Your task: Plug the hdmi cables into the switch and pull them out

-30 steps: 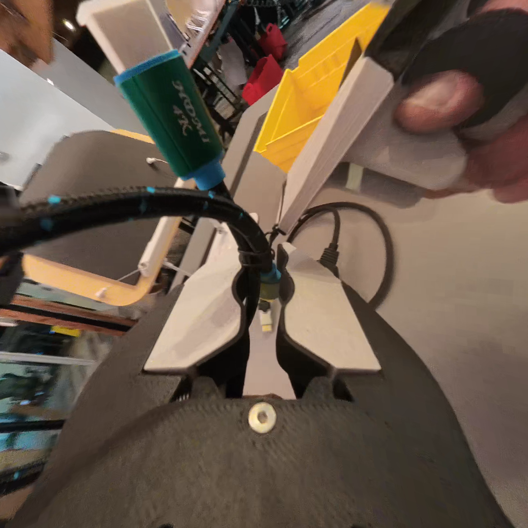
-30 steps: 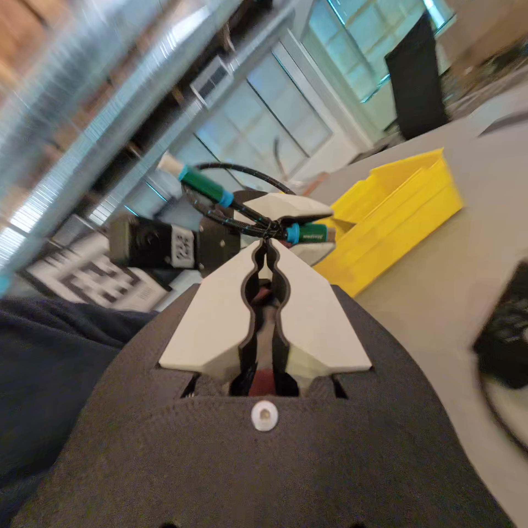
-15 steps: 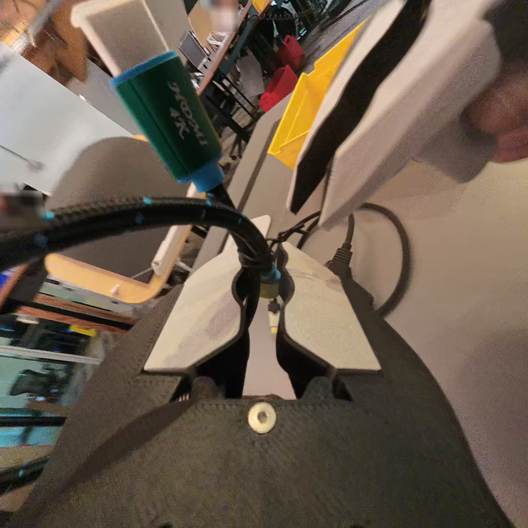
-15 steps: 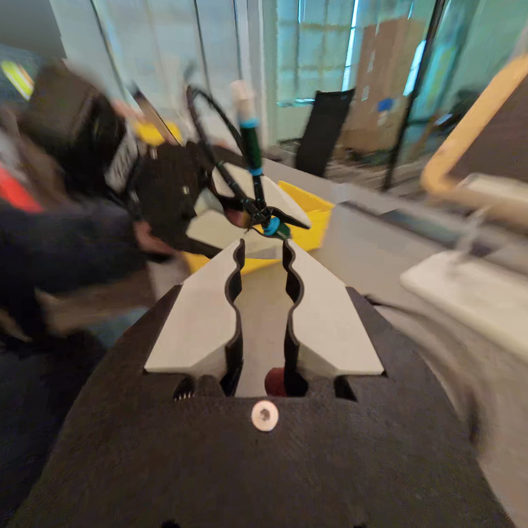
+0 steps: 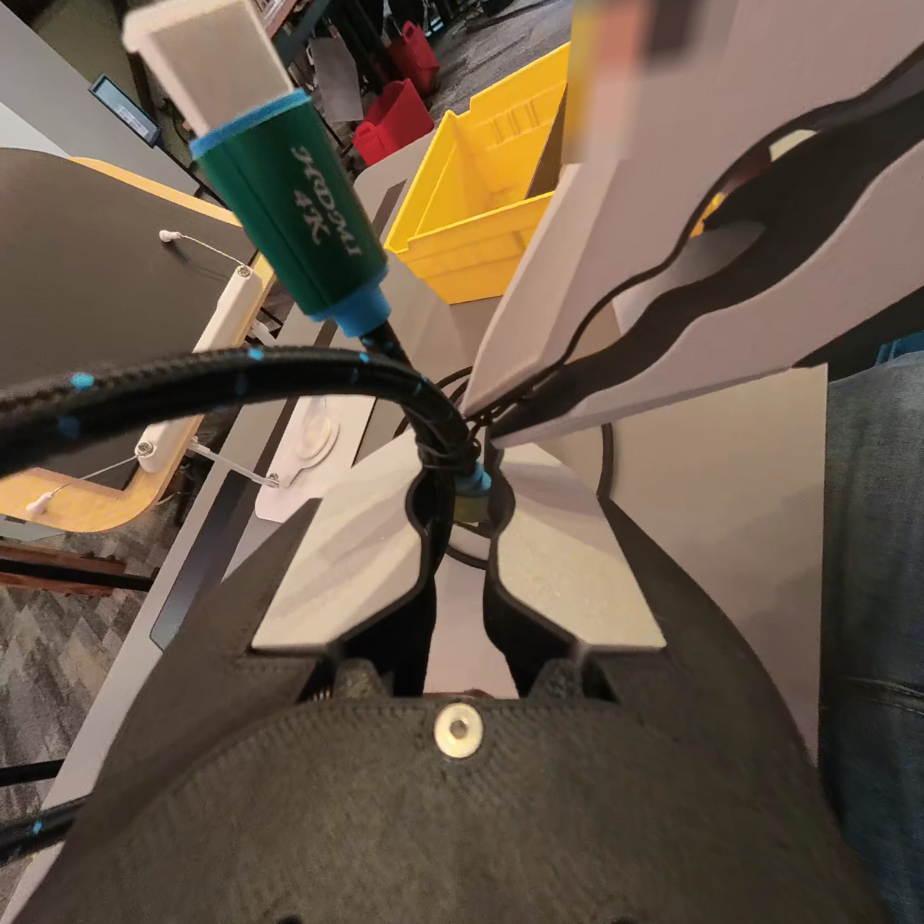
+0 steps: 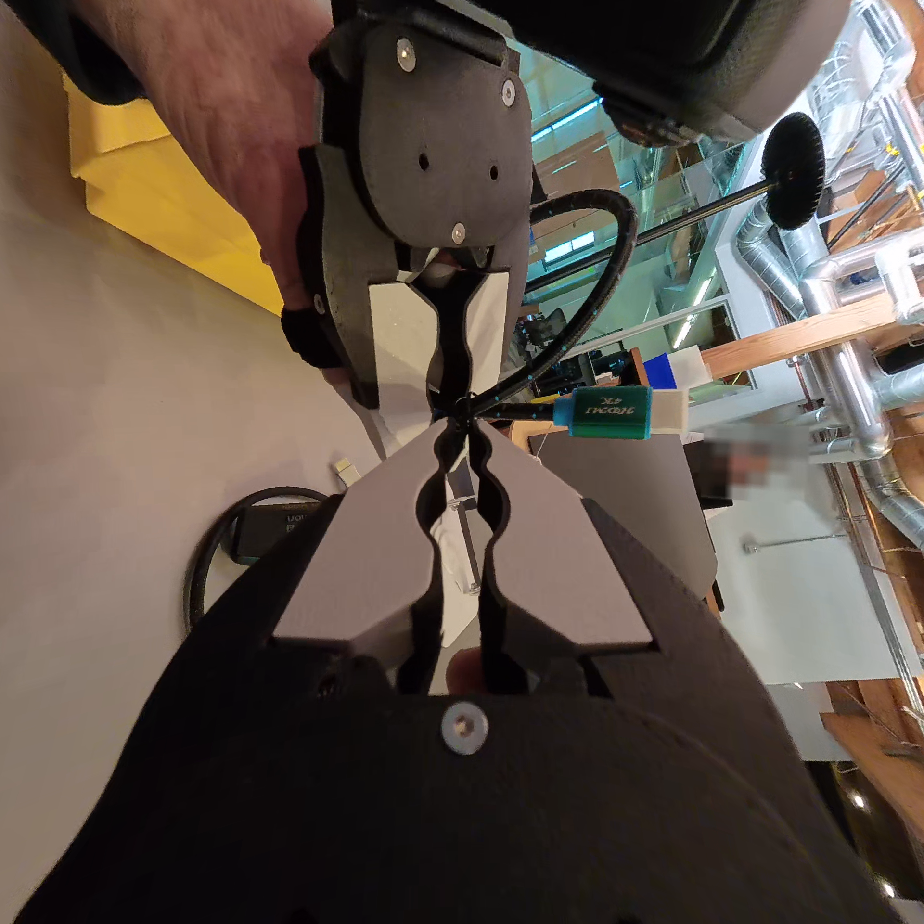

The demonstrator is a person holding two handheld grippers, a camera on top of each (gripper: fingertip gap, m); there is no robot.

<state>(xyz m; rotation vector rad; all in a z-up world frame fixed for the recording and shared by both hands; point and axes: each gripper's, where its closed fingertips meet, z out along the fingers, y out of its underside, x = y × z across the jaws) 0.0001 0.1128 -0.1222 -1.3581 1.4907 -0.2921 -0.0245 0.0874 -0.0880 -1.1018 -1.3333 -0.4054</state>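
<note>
Up above the table [image 6: 100, 425], left gripper [image 5: 457, 480] is clamped on the bundled cable [image 5: 200, 375], green plug [image 5: 295, 220] sticking out free. Right gripper [image 6: 460, 435] pinches the twist tie, probably to undo it. Switch [image 6: 265, 535] sits below, unplugged.

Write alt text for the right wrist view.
The right tongs meet the left tongs tip to tip at a bundled black braided HDMI cable. Its green plug juts right; a black switch box lies on the table below.
</note>
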